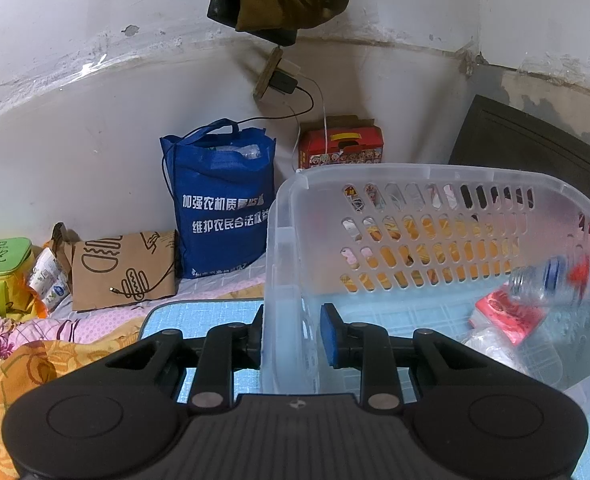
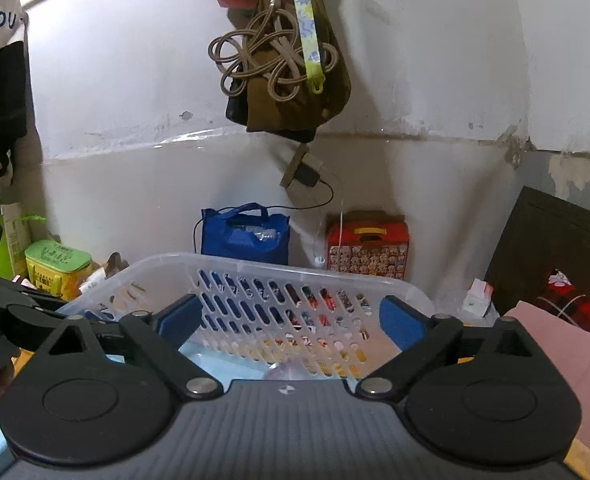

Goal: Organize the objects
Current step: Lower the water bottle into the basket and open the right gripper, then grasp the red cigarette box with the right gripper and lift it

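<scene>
Blue-padded left gripper [image 1: 291, 336] clamps the near-left wall of a translucent white plastic laundry basket [image 1: 415, 176] standing on a pale blue mat [image 1: 199, 316]. Inside the basket, a clear plastic water bottle [image 1: 547, 284], blurred, tilts above a red-and-white packet [image 1: 507, 316] on the basket floor. Over the basket's near side, the right gripper [image 2: 291, 324] hangs with its jaws spread wide and nothing between them. Against the wall behind stand a blue fabric tote bag [image 1: 223, 200] and a red printed carton [image 1: 341, 148].
</scene>
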`<state>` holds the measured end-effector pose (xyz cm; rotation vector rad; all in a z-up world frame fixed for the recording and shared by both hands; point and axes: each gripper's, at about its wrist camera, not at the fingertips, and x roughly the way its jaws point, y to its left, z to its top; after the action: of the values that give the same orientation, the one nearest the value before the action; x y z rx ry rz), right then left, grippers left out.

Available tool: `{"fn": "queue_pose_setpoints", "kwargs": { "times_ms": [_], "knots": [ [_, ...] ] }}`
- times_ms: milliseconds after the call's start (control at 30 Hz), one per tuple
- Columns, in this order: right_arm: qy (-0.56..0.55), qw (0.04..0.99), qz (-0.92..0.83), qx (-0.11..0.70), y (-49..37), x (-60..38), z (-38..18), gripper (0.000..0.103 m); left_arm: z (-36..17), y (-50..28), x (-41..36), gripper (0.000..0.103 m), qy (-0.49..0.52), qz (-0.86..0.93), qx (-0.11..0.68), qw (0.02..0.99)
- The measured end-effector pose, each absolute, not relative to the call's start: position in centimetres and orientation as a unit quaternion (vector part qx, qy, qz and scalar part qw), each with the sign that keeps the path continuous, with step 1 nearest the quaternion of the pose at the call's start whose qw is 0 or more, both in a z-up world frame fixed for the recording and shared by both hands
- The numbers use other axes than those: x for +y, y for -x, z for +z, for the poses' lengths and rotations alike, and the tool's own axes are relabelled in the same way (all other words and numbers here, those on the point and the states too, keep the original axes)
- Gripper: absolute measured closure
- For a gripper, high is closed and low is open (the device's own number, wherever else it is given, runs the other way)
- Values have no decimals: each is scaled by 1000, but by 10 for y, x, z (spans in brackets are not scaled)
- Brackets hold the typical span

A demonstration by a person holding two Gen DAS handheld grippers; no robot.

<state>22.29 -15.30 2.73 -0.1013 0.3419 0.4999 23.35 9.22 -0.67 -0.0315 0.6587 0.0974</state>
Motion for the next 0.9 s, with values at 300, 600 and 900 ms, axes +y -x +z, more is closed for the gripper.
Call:
{"fn": "queue_pose_setpoints", "kwargs": {
  "times_ms": [300, 600, 900],
  "knots": [
    [33, 960, 233, 154, -220, -164, 26, 0, -7, -233, 93, 72, 15, 48, 322, 945],
    [31, 960, 239, 140, -206, -169, 27, 0, -7, -234, 93, 72, 19, 49, 323, 945],
    [3, 959, 264, 100, -136, -198, 26, 0, -6, -235, 93, 72, 19, 47, 323, 945]
  ]
}}
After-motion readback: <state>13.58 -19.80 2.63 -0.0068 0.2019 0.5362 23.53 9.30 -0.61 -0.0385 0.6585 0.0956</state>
